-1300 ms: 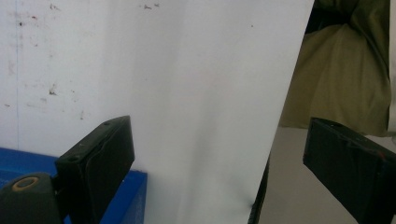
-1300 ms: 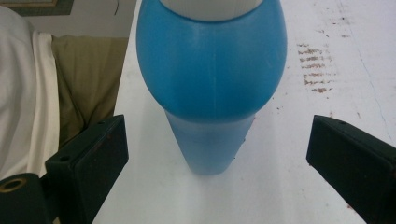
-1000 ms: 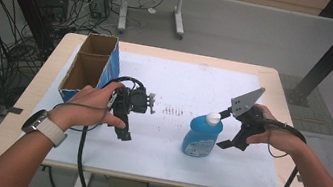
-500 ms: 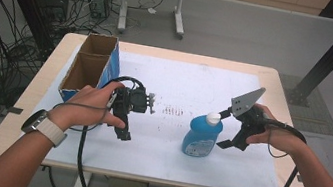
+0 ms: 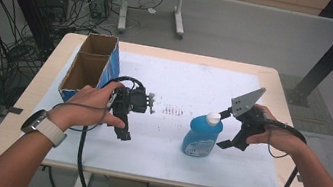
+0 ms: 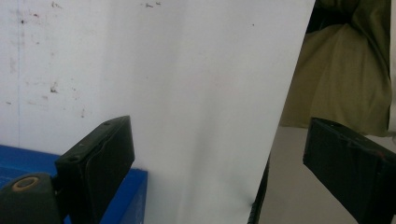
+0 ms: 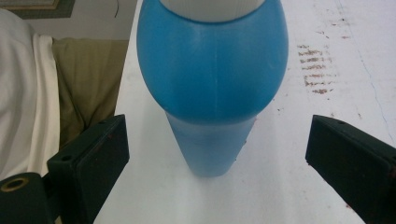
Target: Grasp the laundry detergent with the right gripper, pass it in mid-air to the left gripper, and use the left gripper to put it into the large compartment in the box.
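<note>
Bottle (image 5: pixel 202 135): blue, white cap, upright on the white-covered counter (image 5: pixel 192 80), right of middle and nearer the person's edge.
High view, right gripper (image 5: pixel 222 127): just beside the bottle on its right, one jaw up by the cap, the other down by the lower body; jaws spread, no squeeze to be seen from here.
High view, left gripper (image 5: pixel 124 130): on the other side of the middle, well apart from the bottle, tips pointing down towards the person's edge of the counter, nothing in it.
High view, box (image 5: pixel 92 64): open cardboard box with a blue side at the far left of the counter, looks empty; near the left hand.
Left gripper view, jaws: wide apart with only bare white counter cover between them; a strip of blue at the bottom left is likely the box side.
Right gripper view, bottle (image 7: pixel 212 79): stands straight ahead, centred in the gap, base on the counter.
Right gripper view, jaws: open on both sides of the bottle, clear space between each pad and the plastic.
Done so far, my reading: the right gripper is lined up around the bottle, ready to close.
Left to do, my reading: close on it, lift it, carry it, probably to the box; none of that has begun.
</note>
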Motion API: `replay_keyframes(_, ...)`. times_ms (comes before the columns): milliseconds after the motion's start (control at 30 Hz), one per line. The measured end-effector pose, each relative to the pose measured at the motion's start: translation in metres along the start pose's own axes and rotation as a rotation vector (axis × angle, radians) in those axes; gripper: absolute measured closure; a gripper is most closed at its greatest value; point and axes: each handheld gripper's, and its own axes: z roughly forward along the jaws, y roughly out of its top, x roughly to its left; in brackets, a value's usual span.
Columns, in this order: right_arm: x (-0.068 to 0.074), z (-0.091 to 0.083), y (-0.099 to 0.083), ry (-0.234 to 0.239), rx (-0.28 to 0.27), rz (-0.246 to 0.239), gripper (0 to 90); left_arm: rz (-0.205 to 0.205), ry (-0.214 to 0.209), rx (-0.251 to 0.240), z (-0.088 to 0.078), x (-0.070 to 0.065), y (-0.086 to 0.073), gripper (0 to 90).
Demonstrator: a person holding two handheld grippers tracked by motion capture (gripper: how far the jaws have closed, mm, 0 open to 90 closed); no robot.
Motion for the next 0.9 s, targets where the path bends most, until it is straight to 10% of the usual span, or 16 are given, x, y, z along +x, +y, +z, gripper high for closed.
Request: replay_keyframes(900,0.0004,0.0014,-0.0004,0.001,-0.006,0.001,6.3,-0.003,0.004,0.0,0.0,0.0005,-0.0003,9.2)
